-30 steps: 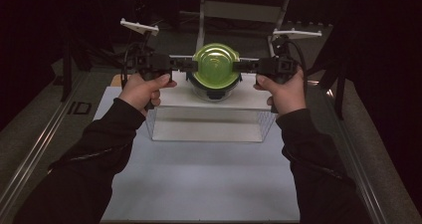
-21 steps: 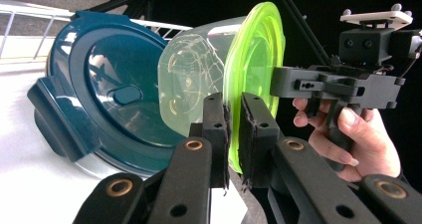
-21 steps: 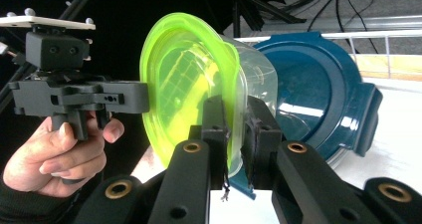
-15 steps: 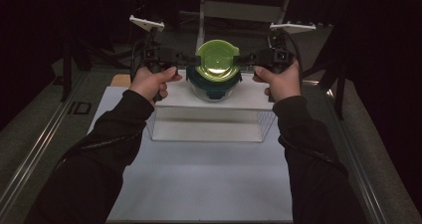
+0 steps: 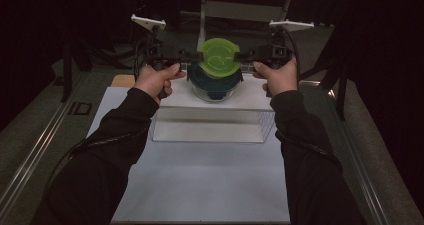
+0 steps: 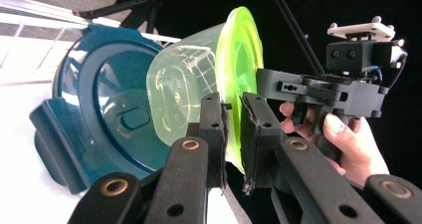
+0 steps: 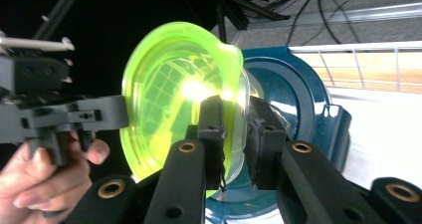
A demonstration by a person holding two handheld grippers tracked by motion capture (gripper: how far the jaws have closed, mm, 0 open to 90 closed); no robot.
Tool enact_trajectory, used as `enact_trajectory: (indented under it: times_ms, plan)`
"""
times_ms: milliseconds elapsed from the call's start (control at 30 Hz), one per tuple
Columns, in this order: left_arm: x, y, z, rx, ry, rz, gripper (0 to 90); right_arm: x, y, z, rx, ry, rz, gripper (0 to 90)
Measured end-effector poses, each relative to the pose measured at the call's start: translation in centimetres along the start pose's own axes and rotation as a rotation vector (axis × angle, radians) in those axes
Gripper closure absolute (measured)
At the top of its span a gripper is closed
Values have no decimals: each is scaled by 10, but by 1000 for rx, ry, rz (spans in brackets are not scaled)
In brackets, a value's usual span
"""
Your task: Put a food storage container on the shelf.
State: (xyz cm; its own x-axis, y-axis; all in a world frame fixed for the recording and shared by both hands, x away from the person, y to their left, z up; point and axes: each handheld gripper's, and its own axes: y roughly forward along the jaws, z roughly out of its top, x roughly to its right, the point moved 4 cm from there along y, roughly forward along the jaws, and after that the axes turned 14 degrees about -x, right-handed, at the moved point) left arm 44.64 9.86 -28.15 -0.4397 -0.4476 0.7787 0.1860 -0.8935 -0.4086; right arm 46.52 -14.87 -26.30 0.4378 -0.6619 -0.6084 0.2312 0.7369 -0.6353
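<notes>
Green tub (image 5: 219, 58), clamped at nine and three o'clock by left gripper (image 5: 196, 58) and right gripper (image 5: 241, 59), should be lifted level off the blue lid (image 5: 216, 82).

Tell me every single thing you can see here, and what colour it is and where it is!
green container: one, see-through bright green with a green lid, held up between the two grippers, above the blue lid.
blue lid: one, dark blue, under the green container, on the clear bowl.
clear bowl: one, see-through, on top of the clear box.
clear box: one, see-through with a white top, middle of the table.
white mat: one, white, covering the table near the person.
left gripper: one, black, fingers shut on the container's left rim.
right gripper: one, black, fingers shut on its right rim.
person's hands: two, in black sleeves, one on each gripper.
</notes>
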Motion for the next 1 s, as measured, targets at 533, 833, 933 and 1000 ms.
enact_trajectory:
  times_ms: [533,833,933,1000]
  plan:
    - [-8,9,4,55,-6,77,675,3,9,11,23,22,5,718]
    - [-4,14,5,67,17,81,577,1,12,10,23,17,3,569]
    - [-3,12,5,65,18,88,558,1,12,11,28,9,3,519]
    - [-3,10,4,69,15,81,540,1,10,11,36,6,2,481]
